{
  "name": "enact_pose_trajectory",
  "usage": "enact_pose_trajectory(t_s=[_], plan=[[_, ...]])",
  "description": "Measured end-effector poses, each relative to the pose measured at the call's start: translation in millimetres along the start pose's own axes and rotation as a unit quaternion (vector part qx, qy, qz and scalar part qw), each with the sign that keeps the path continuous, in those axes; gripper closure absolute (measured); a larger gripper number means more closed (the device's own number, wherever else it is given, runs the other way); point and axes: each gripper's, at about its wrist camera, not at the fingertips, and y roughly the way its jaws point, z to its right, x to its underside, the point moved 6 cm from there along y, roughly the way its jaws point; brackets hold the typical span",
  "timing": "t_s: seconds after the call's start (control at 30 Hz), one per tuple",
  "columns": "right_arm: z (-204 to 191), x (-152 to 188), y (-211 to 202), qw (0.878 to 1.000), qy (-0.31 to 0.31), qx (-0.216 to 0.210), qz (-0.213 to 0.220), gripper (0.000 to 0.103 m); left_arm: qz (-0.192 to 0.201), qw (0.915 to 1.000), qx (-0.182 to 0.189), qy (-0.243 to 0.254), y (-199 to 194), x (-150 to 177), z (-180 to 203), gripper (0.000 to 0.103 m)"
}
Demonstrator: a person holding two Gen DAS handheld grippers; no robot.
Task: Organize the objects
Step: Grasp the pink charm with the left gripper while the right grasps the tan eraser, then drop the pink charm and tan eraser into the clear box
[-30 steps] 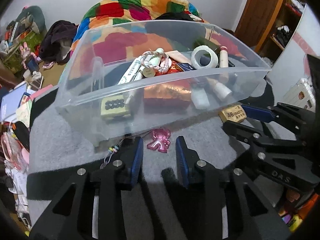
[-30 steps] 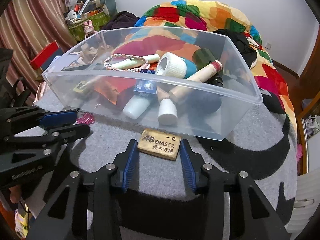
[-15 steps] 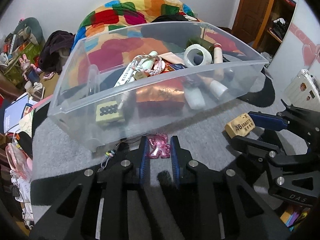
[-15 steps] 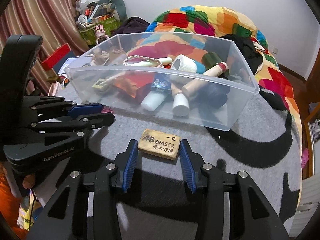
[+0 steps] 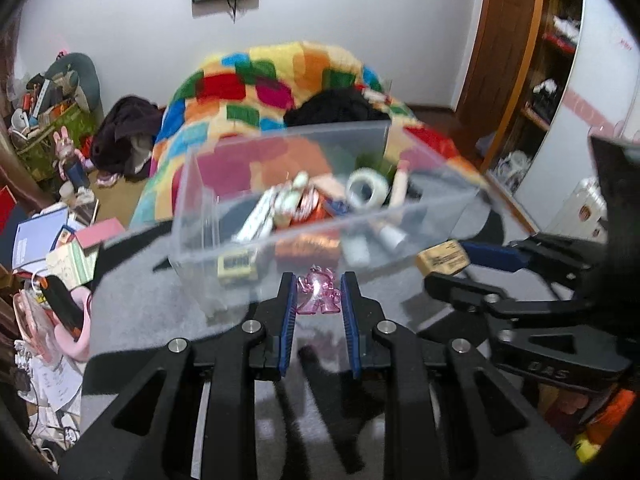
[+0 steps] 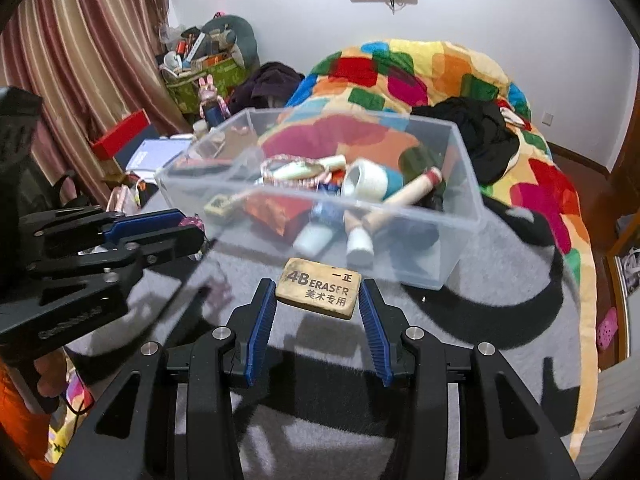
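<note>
Charm (image 5: 318,294) and eraser (image 6: 319,287) now off blanket (image 6: 500,308)

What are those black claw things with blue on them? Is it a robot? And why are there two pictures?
It isn't a robot. A person holds one grabbing tool in each hand, and each tool has a small camera that looks out along its two fingers. That gives two pictures: one from the left tool, one from the right.

The left gripper is shut on a little pink see-through charm. The right gripper is shut on a tan eraser with "4B ERASER" printed on it. Each tool shows at the edge of the other's picture.

Just beyond them, a clear plastic bin sits on a grey blanket. It holds small things, such as a roll of white tape.
</note>
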Motion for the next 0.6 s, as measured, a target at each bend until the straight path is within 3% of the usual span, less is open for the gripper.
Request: enact_pose_trajectory(t_s=[0.4, 0.6], plan=[[5, -49, -30, 0.998, 0.006, 0.005, 0.064, 0.064, 0.096, 0.9953, 0.004, -0.012, -52, -40, 2, 0.081], [8, -63, -34, 0.997, 0.005, 0.015, 0.079, 0.064, 0.119, 0.9924, 0.002, -0.031, -60, -60, -12, 0.081]])
